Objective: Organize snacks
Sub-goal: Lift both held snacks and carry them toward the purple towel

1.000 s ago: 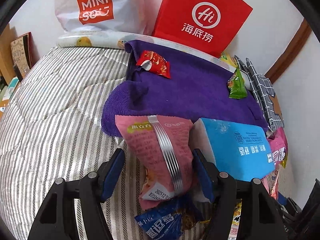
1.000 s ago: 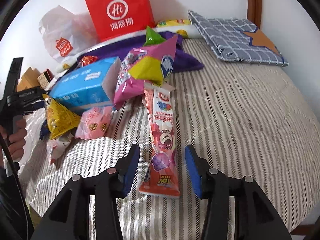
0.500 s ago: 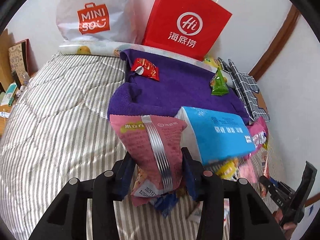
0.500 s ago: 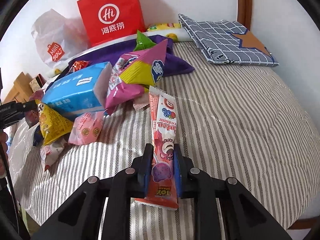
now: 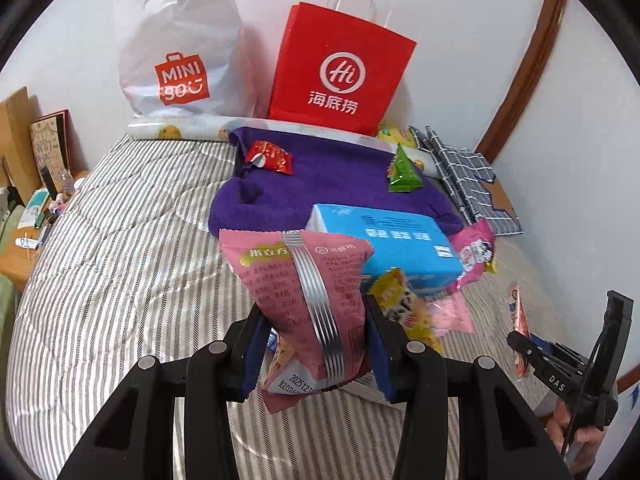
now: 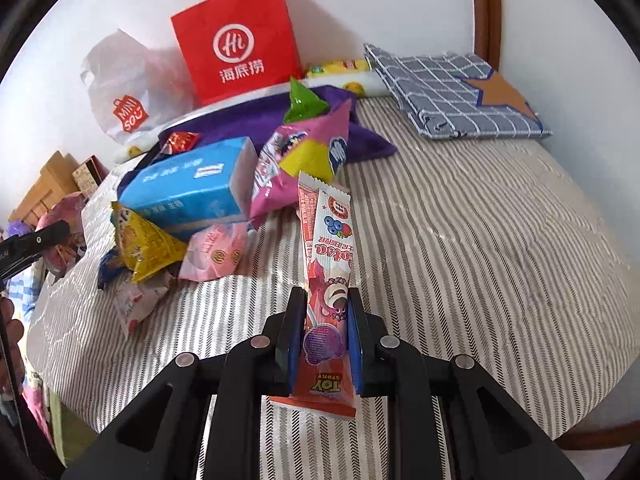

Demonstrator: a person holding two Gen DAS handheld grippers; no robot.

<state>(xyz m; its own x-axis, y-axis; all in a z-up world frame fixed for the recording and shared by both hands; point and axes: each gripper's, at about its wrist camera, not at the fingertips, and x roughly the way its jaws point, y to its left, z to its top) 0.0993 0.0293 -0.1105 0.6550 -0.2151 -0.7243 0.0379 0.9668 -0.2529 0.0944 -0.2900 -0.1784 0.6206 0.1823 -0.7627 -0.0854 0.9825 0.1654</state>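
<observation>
Each camera sits on its own gripper and looks forward and steeply down along the two fingers, close above the striped bed (image 5: 120, 260). The left view faces the far wall from the left side; the right view looks from the near right. Both share the red paper bag (image 5: 340, 68) (image 6: 236, 40), the blue box (image 5: 384, 248) (image 6: 188, 188) and the purple towel (image 5: 328, 184) (image 6: 256, 116).
</observation>
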